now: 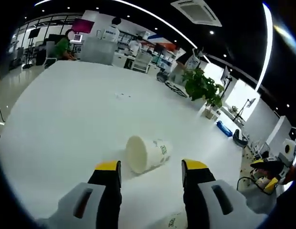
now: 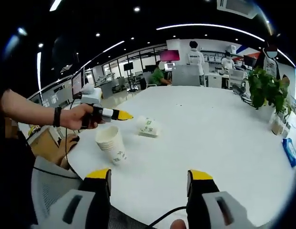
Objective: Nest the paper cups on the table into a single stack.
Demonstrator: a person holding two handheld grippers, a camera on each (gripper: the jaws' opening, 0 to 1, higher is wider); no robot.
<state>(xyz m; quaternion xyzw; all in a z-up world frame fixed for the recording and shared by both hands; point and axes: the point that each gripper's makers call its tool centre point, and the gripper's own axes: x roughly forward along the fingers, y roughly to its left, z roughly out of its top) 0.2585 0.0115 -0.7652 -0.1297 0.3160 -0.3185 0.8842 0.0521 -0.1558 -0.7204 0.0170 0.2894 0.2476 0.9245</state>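
Left hand-held gripper (image 1: 150, 171) gapes before toppled cup (image 1: 147, 153); right hand-held gripper (image 2: 150, 178) gapes too.

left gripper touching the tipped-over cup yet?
Apart. In the left gripper view, the left gripper has its jaws open, and bare white table shows between their yellow tips and the tipped-over cup lying ahead of them.

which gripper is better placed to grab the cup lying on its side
Left. The left gripper is open, with the tipped cup just ahead between its jaws. The right gripper sits farther back.
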